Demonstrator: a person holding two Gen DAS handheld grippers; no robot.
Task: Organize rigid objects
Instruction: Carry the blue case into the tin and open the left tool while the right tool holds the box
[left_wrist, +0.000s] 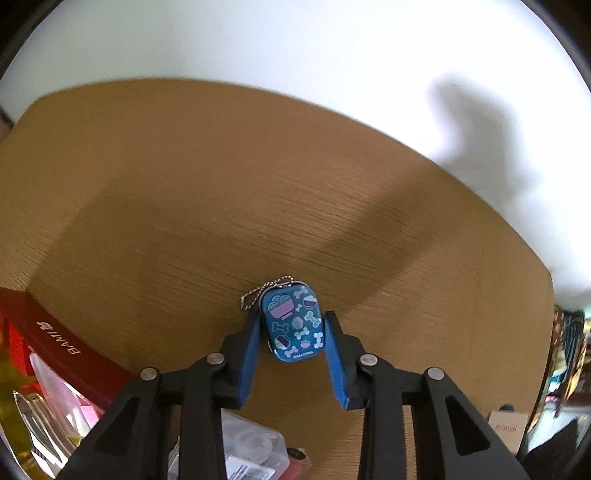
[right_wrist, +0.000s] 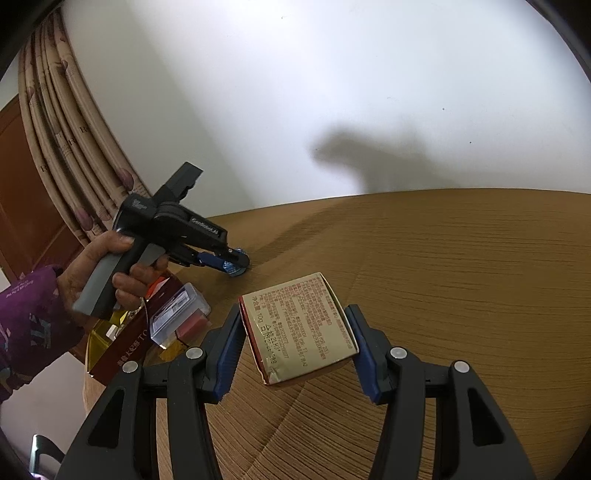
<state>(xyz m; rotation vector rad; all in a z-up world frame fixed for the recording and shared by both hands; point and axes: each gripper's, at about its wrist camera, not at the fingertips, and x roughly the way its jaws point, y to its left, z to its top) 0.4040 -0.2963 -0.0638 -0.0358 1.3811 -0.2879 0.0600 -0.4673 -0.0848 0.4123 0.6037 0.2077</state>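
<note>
Tin (left_wrist: 291, 325) — small, blue, printed with bowls and bones, a bead chain (left_wrist: 258, 291) at its top — sits pinched between the 2 blue pads of the left gripper (left_wrist: 293, 321), low over the wooden table (left_wrist: 184, 206). Right gripper (right_wrist: 295, 325) clamps a tan box (right_wrist: 299, 328) covered in red print, "10g" readable. Risk: the smooth tin could slip or the chain snag. A red box (left_wrist: 55, 332) nearby reads "BAMI".
</note>
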